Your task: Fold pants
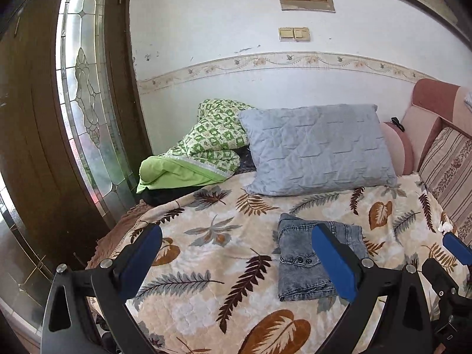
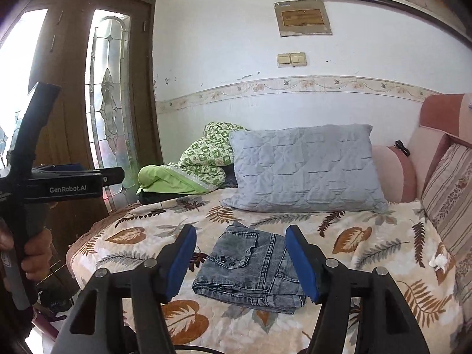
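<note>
A folded pair of grey-blue denim pants (image 2: 250, 268) lies flat on the leaf-patterned bedspread (image 2: 368, 244), seen in both views. My right gripper (image 2: 240, 261) hovers over the near edge of the pants, open, with nothing between its blue pads. In the left wrist view my left gripper (image 1: 236, 258) is held wide open to the left of the pants (image 1: 298, 262), and its right pad overlaps them in the picture. The right gripper's blue fingertip (image 1: 455, 246) shows at the right edge. A hand holds the left gripper's handle (image 2: 35, 247).
A grey quilted pillow (image 2: 303, 168) and a green patterned quilt (image 2: 194, 168) lie at the head of the bed. A pink sofa arm (image 2: 436, 135) and striped cushion (image 2: 451, 188) flank the right. A wooden door with leaded glass (image 1: 85, 94) stands on the left.
</note>
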Demonstrator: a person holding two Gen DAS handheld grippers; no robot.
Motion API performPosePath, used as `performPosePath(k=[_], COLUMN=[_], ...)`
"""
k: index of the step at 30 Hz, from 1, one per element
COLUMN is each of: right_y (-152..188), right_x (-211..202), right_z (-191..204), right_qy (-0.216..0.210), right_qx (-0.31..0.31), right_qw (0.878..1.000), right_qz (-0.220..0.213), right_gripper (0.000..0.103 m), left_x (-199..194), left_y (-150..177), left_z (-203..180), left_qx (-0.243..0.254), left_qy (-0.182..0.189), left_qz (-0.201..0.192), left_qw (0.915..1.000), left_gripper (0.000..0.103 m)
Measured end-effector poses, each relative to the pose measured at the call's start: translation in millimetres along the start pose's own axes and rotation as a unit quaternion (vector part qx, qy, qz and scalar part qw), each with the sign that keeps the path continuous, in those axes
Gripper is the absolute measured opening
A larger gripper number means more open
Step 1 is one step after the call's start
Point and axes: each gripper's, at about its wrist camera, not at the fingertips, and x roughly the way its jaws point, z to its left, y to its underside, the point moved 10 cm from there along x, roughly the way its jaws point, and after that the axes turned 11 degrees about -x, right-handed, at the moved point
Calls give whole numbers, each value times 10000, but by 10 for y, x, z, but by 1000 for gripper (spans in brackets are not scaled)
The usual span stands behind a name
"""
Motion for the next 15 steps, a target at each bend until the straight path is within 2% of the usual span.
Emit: performPosePath(k=[8,15], right_y=[-221,-376], right_x=[-114,-225], right_z=[253,409], right_qy=[-60,-39], right_qx=[-286,-463], right_qw=[9995,9986], right_qz=[-131,-235], right_gripper=[67,67], left_x=[-300,-512], left_y=[-159,-239], left_z=[174,223], left_qx=[36,-53], left_qy=[-49,93], left_qz=[-355,-486], left_qw=[9994,9988], left_gripper=[101,101])
